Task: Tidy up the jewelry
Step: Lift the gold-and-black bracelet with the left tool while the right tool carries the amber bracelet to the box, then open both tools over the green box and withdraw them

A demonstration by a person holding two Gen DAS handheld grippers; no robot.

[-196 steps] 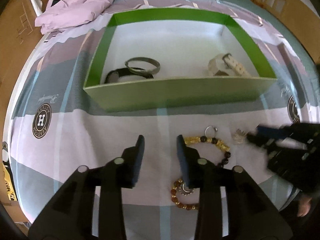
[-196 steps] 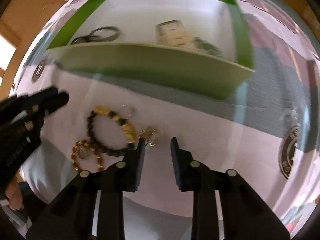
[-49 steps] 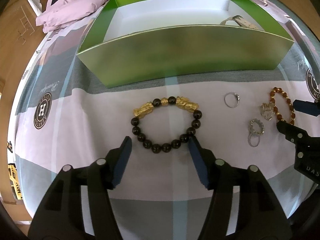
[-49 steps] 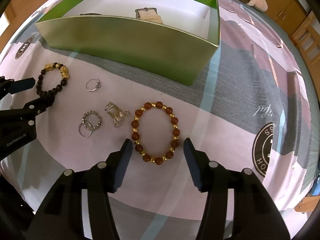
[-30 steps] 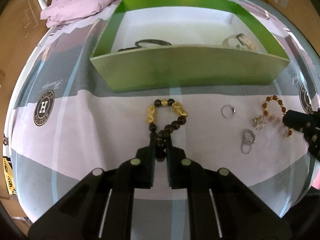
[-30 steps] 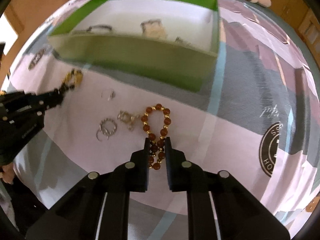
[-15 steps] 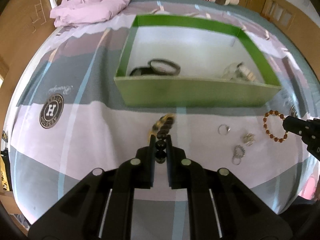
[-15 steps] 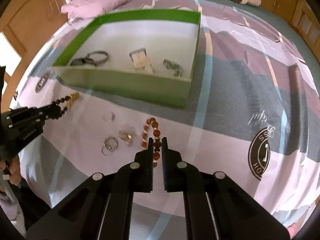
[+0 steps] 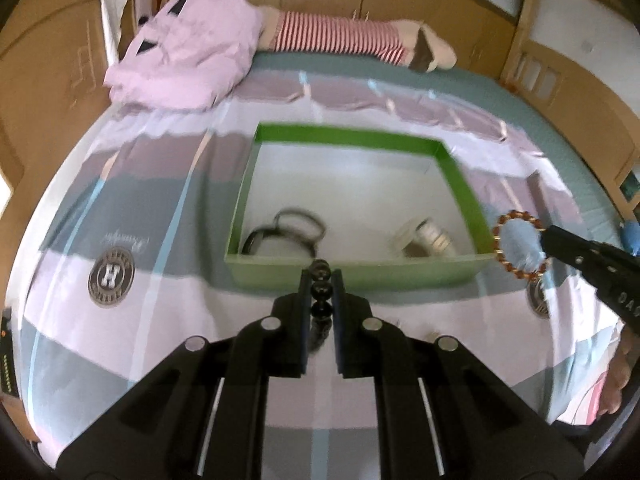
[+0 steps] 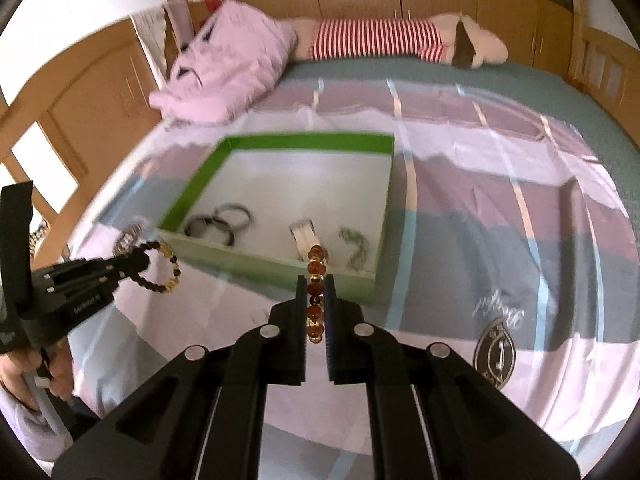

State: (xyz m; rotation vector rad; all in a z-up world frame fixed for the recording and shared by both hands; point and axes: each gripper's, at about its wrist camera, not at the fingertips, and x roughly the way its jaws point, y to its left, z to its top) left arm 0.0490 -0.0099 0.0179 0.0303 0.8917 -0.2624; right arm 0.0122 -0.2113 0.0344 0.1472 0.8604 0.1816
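Gripping the black bracelet (image 9: pixel 321 293), left fingers (image 9: pixel 306 296) pinch tight; right fingers (image 10: pixel 301 304) clamp the amber bracelet (image 10: pixel 315 296) near the green box (image 10: pixel 280 266).

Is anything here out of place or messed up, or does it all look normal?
Nothing looks spilled or broken. The left gripper pinches a black bead bracelet and the right gripper pinches an amber bead bracelet, both lifted off the bedspread near the green box. The box's contents are too blurred to judge.
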